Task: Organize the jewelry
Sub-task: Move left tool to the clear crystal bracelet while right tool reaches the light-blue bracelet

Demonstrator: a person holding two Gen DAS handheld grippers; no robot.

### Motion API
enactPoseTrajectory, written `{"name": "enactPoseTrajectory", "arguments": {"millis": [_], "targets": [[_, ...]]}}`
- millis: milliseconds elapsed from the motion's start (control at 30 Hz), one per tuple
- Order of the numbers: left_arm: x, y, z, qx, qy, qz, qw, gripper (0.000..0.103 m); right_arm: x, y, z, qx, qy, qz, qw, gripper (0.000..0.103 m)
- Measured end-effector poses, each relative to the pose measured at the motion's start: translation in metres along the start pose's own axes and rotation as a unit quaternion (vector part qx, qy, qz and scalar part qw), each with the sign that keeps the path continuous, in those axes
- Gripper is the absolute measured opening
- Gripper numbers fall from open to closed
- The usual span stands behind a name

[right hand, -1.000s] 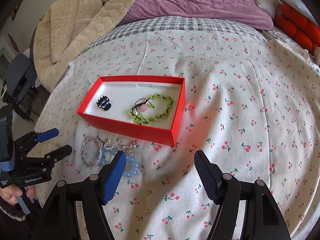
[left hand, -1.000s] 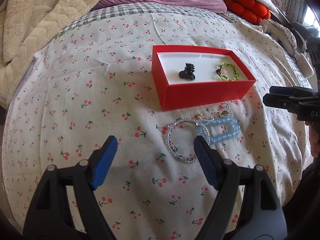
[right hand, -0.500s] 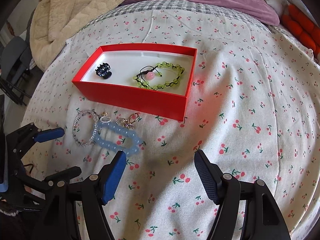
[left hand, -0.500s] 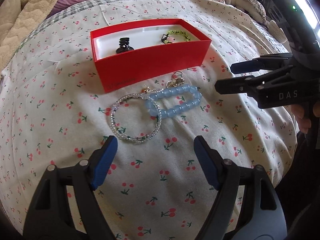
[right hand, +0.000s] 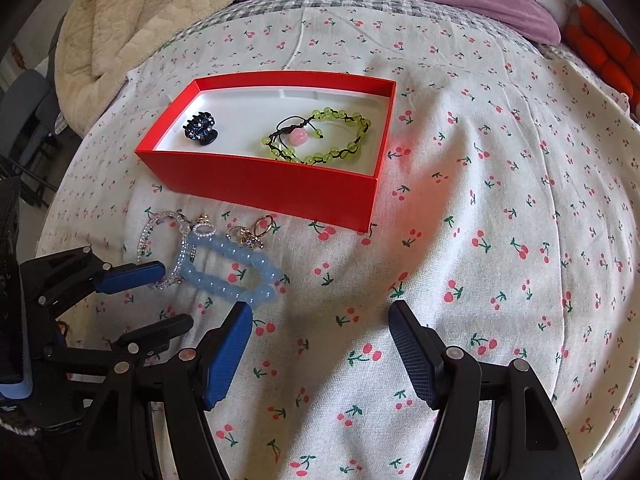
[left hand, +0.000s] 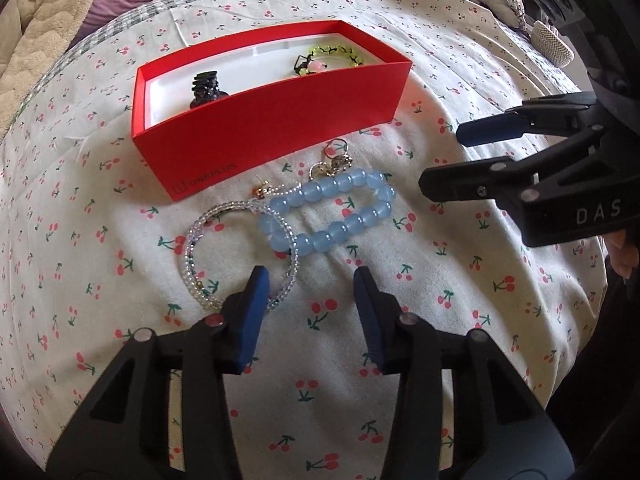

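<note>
Jewelry waits loose on the bed at six o'clock of the red box [left hand: 256,136], so the left gripper [left hand: 308,292], jaws just narrowing yet gripping nothing, straddles the clear beaded bracelet [left hand: 240,256] beside the blue bracelet [left hand: 332,212], while the right gripper [right hand: 320,320] hovers released nearby

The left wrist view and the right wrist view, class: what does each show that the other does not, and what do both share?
Only the left wrist view shows white lettering on the red box's front wall. Only the right wrist view shows the beige blanket broadly and the whole green bead bracelet. Both show the black hair claw, the blue bead bracelet, the clear bead bracelet and the cherry-print bedspread.
</note>
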State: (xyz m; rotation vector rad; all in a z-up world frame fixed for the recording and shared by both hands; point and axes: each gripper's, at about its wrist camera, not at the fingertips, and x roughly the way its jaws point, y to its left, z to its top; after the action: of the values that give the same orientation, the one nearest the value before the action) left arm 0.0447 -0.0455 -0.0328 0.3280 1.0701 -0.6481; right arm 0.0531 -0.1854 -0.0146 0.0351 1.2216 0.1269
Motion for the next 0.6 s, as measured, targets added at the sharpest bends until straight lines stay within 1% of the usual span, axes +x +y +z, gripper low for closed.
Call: {"name": "enactPoseTrajectory", "arguments": {"millis": [133,200,233,300,400,500,600], "targets": [[0.001,0.002,0.002,-0.004,0.0,0.003,1.0,0.034,0.0,0.0,0.0,0.0,0.0,0.0,1.0,0.072],[0.002,0.002,0.002,0.002,0.003,0.006,1.0,0.027,0.0,0.0,-0.001,0.0,0.001,0.0,1.0,0.072],[0.002,0.001,0.002,0.005,0.003,0.008,1.0,0.026,0.0,0.0,-0.001,0.0,0.001,0.0,1.0,0.072],[0.002,0.001,0.002,0.009,0.004,0.008,0.9999,0.018,0.0,-0.001,-0.001,0.0,0.001,-0.001,1.0,0.072],[0.001,0.002,0.002,0.009,0.005,0.011,0.9999,0.01,0.001,-0.001,-0.001,0.0,0.001,-0.001,1.0,0.072],[-0.003,0.003,0.001,0.007,0.002,0.01,0.9999,0.007,0.001,-0.001,-0.001,0.001,0.001,-0.001,1.0,0.072],[-0.013,0.004,-0.001,-0.001,-0.008,0.004,1.0,0.006,0.002,0.0,0.0,0.001,0.002,0.0,1.0,0.072]]}}
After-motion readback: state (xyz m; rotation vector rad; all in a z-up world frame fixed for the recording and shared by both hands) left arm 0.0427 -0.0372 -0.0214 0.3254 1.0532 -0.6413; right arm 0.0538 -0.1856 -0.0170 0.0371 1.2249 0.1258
